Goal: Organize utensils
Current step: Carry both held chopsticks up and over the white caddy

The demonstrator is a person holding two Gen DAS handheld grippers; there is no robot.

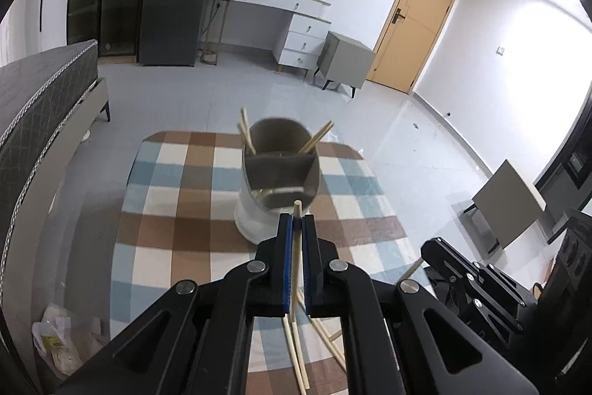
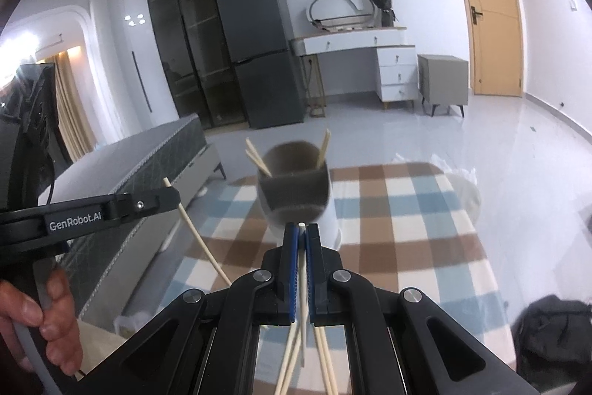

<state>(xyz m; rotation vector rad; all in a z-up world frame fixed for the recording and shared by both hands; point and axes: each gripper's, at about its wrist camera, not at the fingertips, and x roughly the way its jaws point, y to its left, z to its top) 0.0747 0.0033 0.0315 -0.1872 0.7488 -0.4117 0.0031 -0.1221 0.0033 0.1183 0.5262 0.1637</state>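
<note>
A white utensil holder with grey divided compartments stands on the checked tablecloth; several pale chopsticks lean in its far compartment. My left gripper is shut on a pale chopstick whose tip pokes out just short of the holder. In the right wrist view the same holder stands ahead, and my right gripper is shut on another chopstick. The left gripper shows at the left there, side on, with its chopstick slanting down. More loose chopsticks lie on the cloth beneath.
A grey bed runs along the left. Across the tiled floor stand a dark fridge, a white dressing table, a grey nightstand and a wooden door. A hand holds the left gripper's handle. A black bag lies at lower right.
</note>
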